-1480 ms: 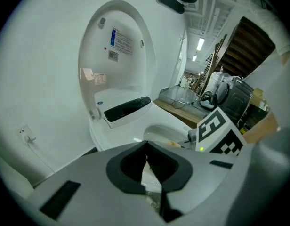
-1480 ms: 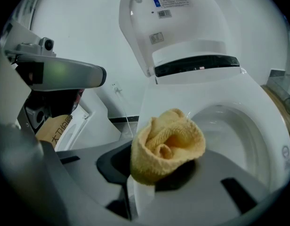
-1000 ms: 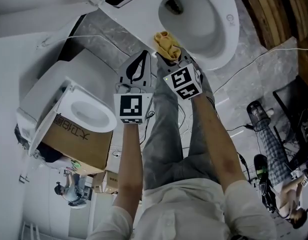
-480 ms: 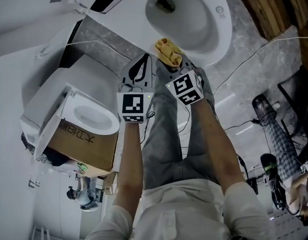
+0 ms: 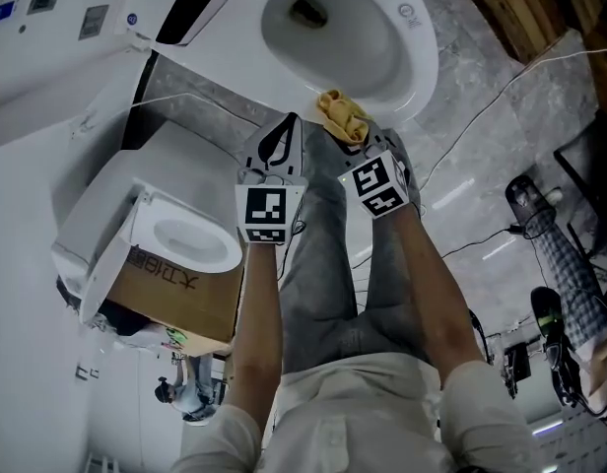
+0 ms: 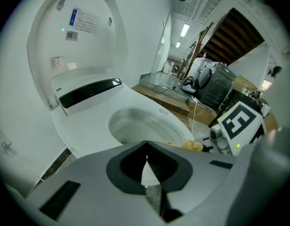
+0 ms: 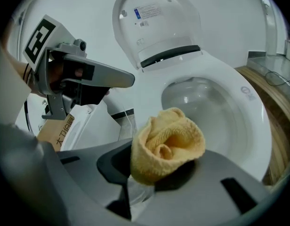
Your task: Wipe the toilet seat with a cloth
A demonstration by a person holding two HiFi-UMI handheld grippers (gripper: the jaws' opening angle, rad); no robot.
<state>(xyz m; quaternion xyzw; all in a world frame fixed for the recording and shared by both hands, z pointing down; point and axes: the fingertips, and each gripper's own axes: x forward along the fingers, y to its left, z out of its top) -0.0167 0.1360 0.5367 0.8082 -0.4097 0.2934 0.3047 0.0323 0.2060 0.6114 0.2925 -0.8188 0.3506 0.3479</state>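
A white toilet with its lid raised shows its seat [image 5: 417, 62] at the top of the head view; the seat [image 7: 251, 112] also fills the right gripper view. My right gripper [image 5: 355, 134] is shut on a bunched yellow cloth [image 5: 344, 116], held just at the seat's near rim. The cloth [image 7: 167, 142] bulges out between the jaws. My left gripper [image 5: 276, 141] hangs beside it to the left, shut with nothing in it, short of the seat [image 6: 175, 121].
A second white toilet [image 5: 180, 235] sits on a cardboard box [image 5: 170, 299] at the left. Cables [image 5: 481, 116] run over the grey tiled floor at the right. A wooden wall [image 5: 525, 8] stands at the top right. A person [image 5: 570, 294] stands at the far right.
The view has shifted, so the toilet sits higher and more to the left. Both grippers stay side by side, the right still holding the cloth at the seat's near rim.
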